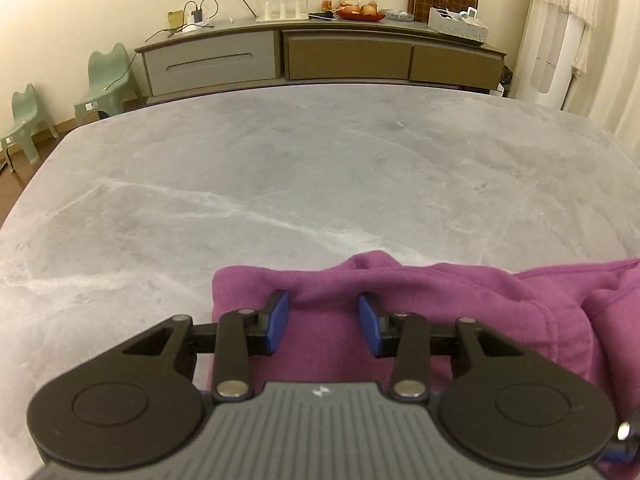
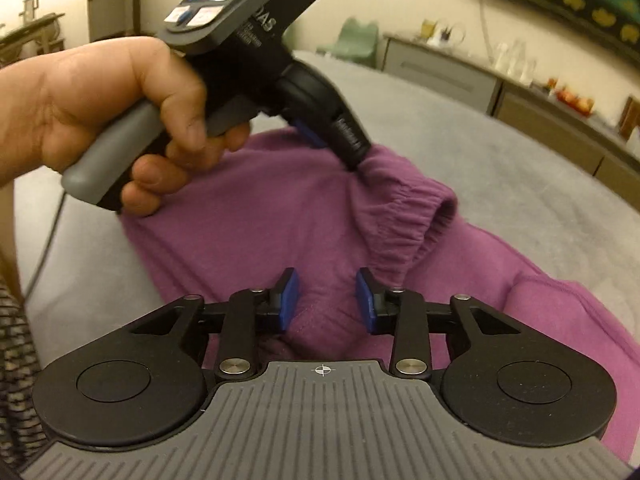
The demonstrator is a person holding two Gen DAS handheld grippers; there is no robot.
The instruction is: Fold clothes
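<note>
Grey marble-patterned stone with pale veins forms the table (image 1: pixel 280 168) we work on, and beyond its far edge we see a long low sideboard (image 1: pixel 320 56) with grey and tan drawer fronts, plus two small pale-green plastic chairs (image 1: pixel 106 80) at about ten o'clock in the left wrist view.

On the near part of the table lies a purple sweatshirt (image 2: pixel 260 220) of soft, fleecy knit, bunched into rounded folds. In the right wrist view a ribbed, gathered cuff (image 2: pixel 412 216) rises at about one o'clock, its elastic ridges clearly visible.

Our left gripper (image 1: pixel 323 320) hovers low over the sweatshirt's edge with its fingers (image 1: pixel 279 322) spread well apart; the blue pads sit against or just above the fleece with cloth showing between them, and nothing is pinched. In the right wrist view we see this same tool from outside at eleven o'clock: a hand (image 2: pixel 120 120) wraps its grey handle, and its black nose points down at the fabric beside the cuff.

Our right gripper (image 2: pixel 327 300) likewise has its fingers (image 2: pixel 289 300) wide apart, blue pads over a seam in the sweatshirt at the frame's centre, gripping nothing. Whether the pads actually touch the cloth, we cannot tell. Both tools have matte black linkages and ribbed grey housings.
</note>
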